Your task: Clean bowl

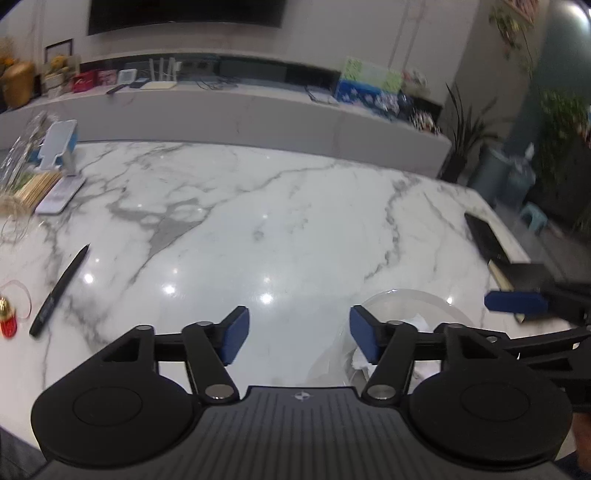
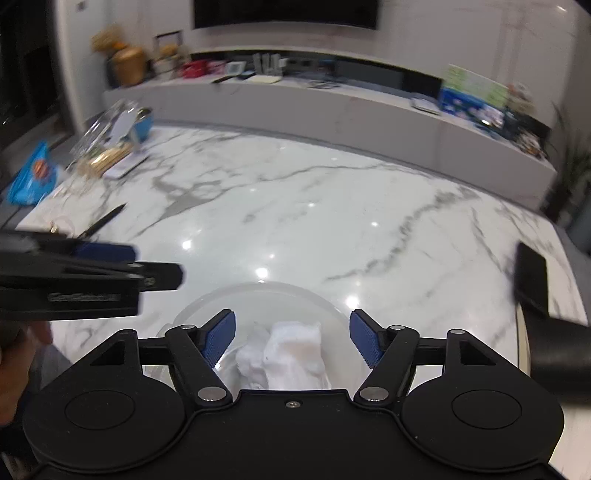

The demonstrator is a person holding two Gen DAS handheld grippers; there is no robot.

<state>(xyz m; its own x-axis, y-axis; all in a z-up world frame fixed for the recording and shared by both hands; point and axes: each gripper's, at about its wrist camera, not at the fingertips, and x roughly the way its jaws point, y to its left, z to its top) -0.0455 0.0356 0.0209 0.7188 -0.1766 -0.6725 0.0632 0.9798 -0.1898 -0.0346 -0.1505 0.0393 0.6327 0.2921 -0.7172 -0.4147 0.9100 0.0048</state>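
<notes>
Below right gripper (image 2: 291,341): bowl (image 2: 258,295) (cloth (image 2: 291,354) inside); both jaws spread, empty.

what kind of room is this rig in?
Most likely a home living room. A dark wall-mounted TV hangs above a long low media console cluttered with boxes and small devices, potted plants stand beside it, and the work surface is a glossy marble table.

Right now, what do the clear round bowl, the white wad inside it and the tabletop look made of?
Clear round bowl: glass or clear plastic, glossy; the marble shows through its wall. White wad: paper towel or soft cloth, matte, crumpled folds. Tabletop: polished marble or marble-look slab, grey veins, sharp lamp reflections.
</notes>
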